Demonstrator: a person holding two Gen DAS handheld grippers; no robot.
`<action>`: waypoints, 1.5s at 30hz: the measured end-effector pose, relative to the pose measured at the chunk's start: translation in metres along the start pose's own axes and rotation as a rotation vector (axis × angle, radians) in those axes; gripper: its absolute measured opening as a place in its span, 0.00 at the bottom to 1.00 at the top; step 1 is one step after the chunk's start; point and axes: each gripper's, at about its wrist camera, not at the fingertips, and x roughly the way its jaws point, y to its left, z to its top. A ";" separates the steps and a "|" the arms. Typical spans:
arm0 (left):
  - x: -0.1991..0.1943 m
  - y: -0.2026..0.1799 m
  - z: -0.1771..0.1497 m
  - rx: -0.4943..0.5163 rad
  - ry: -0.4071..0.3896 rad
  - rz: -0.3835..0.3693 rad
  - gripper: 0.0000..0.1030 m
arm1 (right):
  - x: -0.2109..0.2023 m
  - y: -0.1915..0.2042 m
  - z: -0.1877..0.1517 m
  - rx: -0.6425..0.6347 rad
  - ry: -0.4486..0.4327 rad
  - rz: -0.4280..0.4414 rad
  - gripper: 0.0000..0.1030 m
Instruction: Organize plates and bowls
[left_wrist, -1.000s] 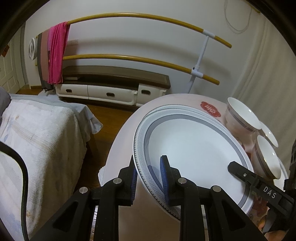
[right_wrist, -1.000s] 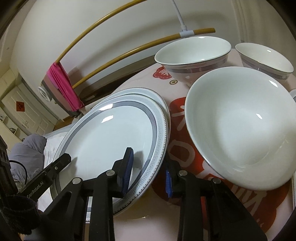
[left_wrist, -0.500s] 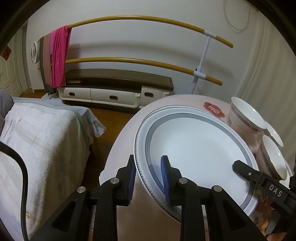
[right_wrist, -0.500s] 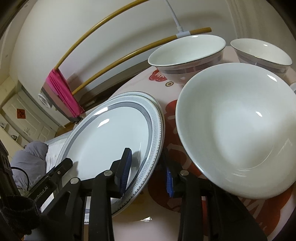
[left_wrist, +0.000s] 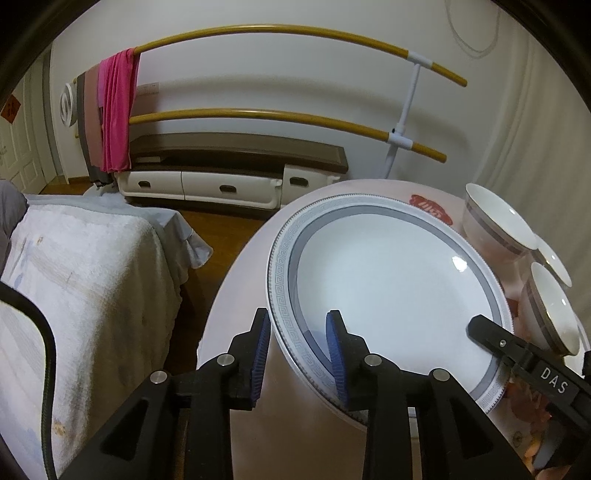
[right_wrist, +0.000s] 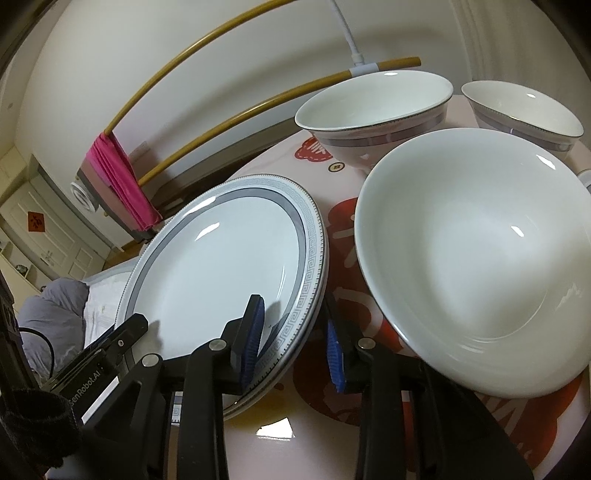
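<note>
Top plate (left_wrist: 384, 284) sits on a second plate (right_wrist: 317, 295), the pair on the near-left part of a round table (left_wrist: 236, 295), its rim reaching close to the table's left edge. Left gripper (left_wrist: 297, 354) straddles the top plate's near-left rim; its jaws are opening, the rim between them, the pads not pressing. Right gripper (right_wrist: 293, 343) straddles the near-right rim of both plates with a gap showing at each pad, so released as well. Risk, as I judge it: with both grips slack, pulling a gripper back at a tilt could hook the rim and drag the top plate off centre, or push the stack toward the table edge beside it. Large white bowl (right_wrist: 476, 266) stands just right of the plates, close to the right gripper's outer finger; a sideways swing could knock it. Two smaller banded bowls (right_wrist: 376, 110) stand beyond the large bowl. Table surface is glossy, pale with red printed figures, likely slippery under china. Left of the plates, off the table: a bed (left_wrist: 81, 280), wooden floor, low white drawer unit (left_wrist: 207, 184), a rail rack with a pink cloth (left_wrist: 116, 110).
</note>
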 end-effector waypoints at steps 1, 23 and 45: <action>-0.001 -0.001 -0.001 0.001 0.007 0.001 0.30 | -0.001 0.000 0.000 -0.002 0.003 0.003 0.30; -0.157 -0.099 -0.056 0.096 -0.222 -0.030 0.88 | -0.162 -0.030 -0.043 -0.157 -0.186 -0.013 0.70; -0.112 -0.261 -0.087 0.117 -0.078 -0.104 0.98 | -0.241 -0.218 -0.009 -0.115 -0.240 -0.161 0.87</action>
